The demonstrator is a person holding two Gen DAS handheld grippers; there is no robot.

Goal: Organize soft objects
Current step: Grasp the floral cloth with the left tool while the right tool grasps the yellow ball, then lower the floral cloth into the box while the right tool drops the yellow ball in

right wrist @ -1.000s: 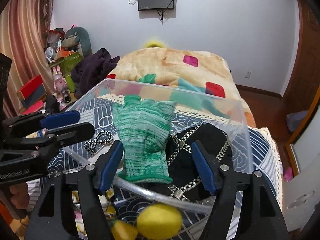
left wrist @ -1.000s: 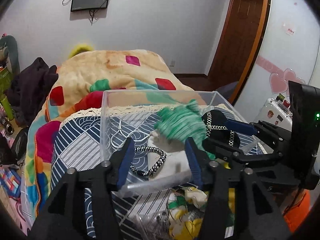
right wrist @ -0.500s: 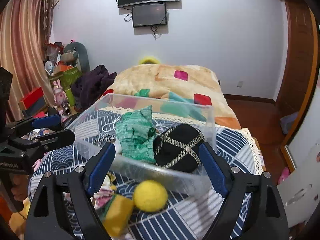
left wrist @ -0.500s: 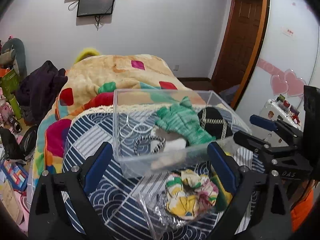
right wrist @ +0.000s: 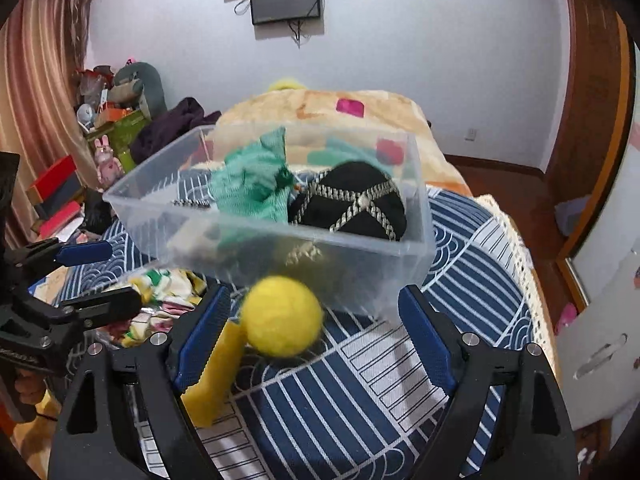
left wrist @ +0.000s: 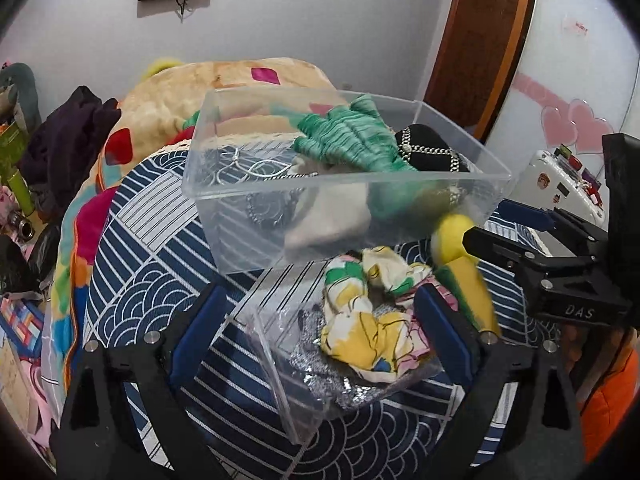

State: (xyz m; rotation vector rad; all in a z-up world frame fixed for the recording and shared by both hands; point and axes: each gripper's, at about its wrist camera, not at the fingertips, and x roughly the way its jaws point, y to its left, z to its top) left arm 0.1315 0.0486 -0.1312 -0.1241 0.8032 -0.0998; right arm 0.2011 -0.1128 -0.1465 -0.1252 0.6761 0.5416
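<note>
Bin: clear plastic storage bin (right wrist: 280,248) sits on the blue-and-white patterned bed cover (right wrist: 360,392), toward the middle of the bed — looks like it's the drop-off spot for the soft stuff.
Already in: green knit glove (right wrist: 252,184), black round cap with silver chain trim (right wrist: 352,200), plus something pale under the glove I can't make out.
Still out: fuzzy yellow ball (right wrist: 282,316) and a yellow sponge block (right wrist: 214,376) lie on the cover just in front of the bin's near wall, the ball touching the sponge.
Second box: a smaller clear plastic box (left wrist: 280,380) nearer the foot edge holds a floral yellow-and-white scrunchie (left wrist: 368,320) and something silvery and glittery.
Left gripper (left wrist: 320,340): jaws spread wide, holding nothing, straddling that small box.
Right gripper (right wrist: 310,344): jaws spread too, empty — the ball sits right between them, so my guess is that's the next grab.
In the way: the sponge is jammed against the right gripper's left jaw and could get nudged or pinched along with the ball.
Around: orange patchwork blanket (left wrist: 224,80) behind the bin, dark clothes (left wrist: 64,136) heaped off the bed's left edge.
</note>
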